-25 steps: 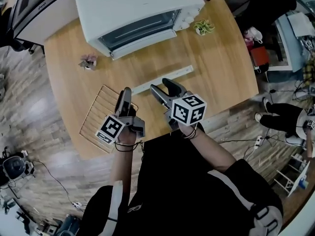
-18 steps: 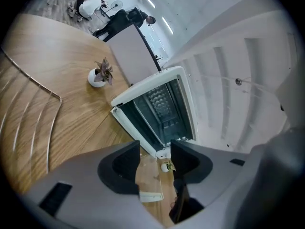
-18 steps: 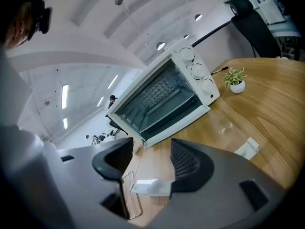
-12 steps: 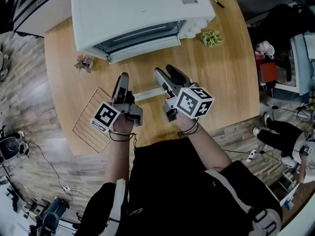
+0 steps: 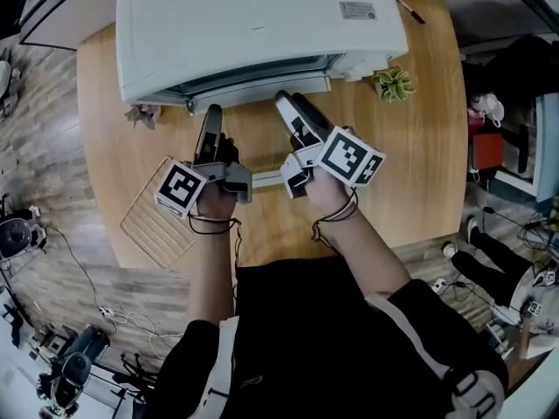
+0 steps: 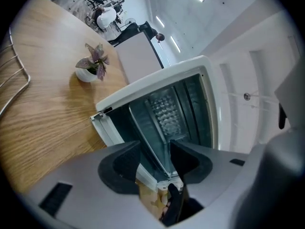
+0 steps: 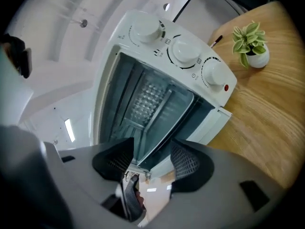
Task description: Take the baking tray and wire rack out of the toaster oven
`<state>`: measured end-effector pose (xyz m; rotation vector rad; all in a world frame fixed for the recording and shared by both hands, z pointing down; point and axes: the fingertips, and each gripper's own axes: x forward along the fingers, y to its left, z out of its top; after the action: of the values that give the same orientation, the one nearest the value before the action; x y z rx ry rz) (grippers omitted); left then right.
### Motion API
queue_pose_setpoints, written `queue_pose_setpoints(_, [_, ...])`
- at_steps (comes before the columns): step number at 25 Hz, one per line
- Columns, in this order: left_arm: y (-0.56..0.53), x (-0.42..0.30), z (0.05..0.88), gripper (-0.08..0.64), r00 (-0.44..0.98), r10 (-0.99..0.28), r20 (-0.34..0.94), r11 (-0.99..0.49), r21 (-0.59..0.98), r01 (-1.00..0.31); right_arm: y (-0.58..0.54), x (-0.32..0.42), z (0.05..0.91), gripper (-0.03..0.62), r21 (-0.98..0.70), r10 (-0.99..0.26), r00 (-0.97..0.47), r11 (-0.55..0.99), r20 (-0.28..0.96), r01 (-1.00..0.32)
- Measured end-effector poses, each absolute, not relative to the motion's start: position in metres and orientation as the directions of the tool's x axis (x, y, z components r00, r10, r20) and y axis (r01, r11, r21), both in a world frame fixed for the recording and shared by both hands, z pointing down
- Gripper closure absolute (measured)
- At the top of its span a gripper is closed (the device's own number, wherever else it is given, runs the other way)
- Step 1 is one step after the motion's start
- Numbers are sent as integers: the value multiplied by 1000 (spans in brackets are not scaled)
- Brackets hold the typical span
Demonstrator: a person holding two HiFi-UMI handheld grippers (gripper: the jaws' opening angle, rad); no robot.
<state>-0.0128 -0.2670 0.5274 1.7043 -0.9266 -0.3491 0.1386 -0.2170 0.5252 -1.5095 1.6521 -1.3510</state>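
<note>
Both grippers have swung up from mid-table to the open mouth of the toaster oven (image 5: pixel 253 24), which fills the 12 o'clock side of the wooden table (image 5: pixel 410 164), its glass door (image 5: pixel 253 90) dropped toward the person. The wire rack (image 5: pixel 153 225) already lies out on the table at 8 o'clock, near the edge, so the job looks half done. The left gripper (image 5: pixel 212 113) and right gripper (image 5: pixel 288 101) point side by side into the cavity, apparently lining up for the baking tray; each claw stands well apart with nothing between its pads, the right one having just narrowed a little. A pale flat strip (image 5: pixel 266 180) lies at 6 o'clock, half covered by the hands; whether it is the tray is unclear, and the dim cavity shows only ribbed walls and a dimpled back. One potted plant (image 5: pixel 395 83) sits at 2 o'clock; a smaller plant (image 5: pixel 144 113) sits at 9.
</note>
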Motion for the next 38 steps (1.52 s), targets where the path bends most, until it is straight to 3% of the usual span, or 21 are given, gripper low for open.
queue_pose_setpoints(9, [-303, -11, 554, 351, 603, -740, 296, -10, 893, -451, -255, 166, 557, 359, -929, -942, -203, -194, 266, -315])
queue_pose_setpoints(20, [-339, -11, 569, 351, 560, -777, 287, 85, 930, -359, -279, 181, 575, 367, -943, -945, -170, -239, 281, -231])
queue_pose_setpoints(27, [-355, -13, 567, 362, 525, -800, 290, 97, 926, -364, -294, 187, 572, 427, -946, -951, -147, -237, 273, -223])
queue_pose_setpoints(32, [-355, -17, 573, 444, 506, -798, 328, 116, 907, -405, -293, 189, 578, 486, -942, -948, -133, -256, 289, -217])
queue_pose_setpoints(38, [-350, -19, 573, 445, 504, -792, 345, 118, 896, -428, -289, 188, 579, 485, -945, -949, -131, -258, 286, -199])
